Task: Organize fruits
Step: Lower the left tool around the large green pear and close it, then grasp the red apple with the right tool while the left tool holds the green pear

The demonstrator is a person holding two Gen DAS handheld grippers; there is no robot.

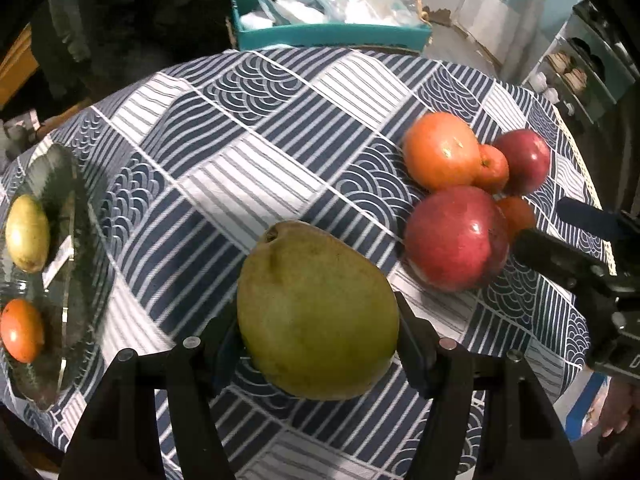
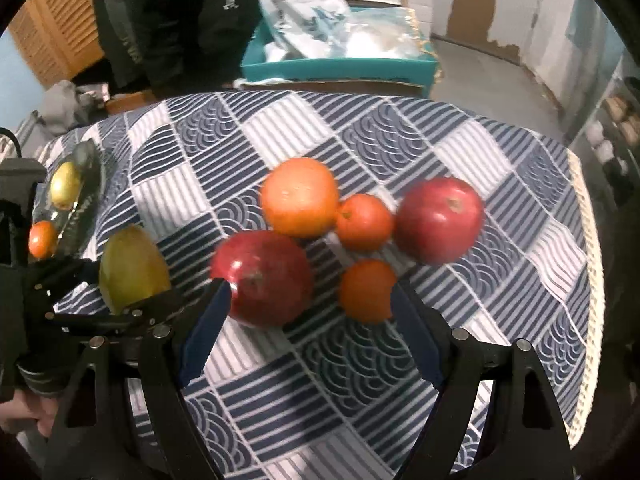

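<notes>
Between the two dark fingers of the left gripper [image 1: 318,344] sits a big green pear [image 1: 316,312], clenched at its widest part with its stem end pointing away from the camera. Whether it is lifted off the patterned cloth on the surface [image 1: 256,128] or resting on it cannot be told. Far off to this gripper's left lies a glass plate [image 1: 80,216], already carrying a small yellow-green pear [image 1: 27,232] and a small orange fruit [image 1: 22,335]; judging by that, the plate is the collecting place and the big pear is probably bound for it. Gripping across the broad belly makes sense, since the narrow neck would slip.

Ahead of the right gripper [image 2: 310,312], whose blue-padded fingers stand spread and hold nothing, the remaining fruit is bunched together: a red apple [image 2: 262,278] just beyond the left finger, a small tangerine [image 2: 366,290] touching or nearly touching the right finger, a large orange [image 2: 299,197] behind them, another tangerine [image 2: 363,222] and a second red apple [image 2: 439,220] farther out to the right. The wide gap suits either the near apple or the near tangerine. Because the fruits crowd one another, closing on one could nudge its neighbours and set them rolling.
</notes>
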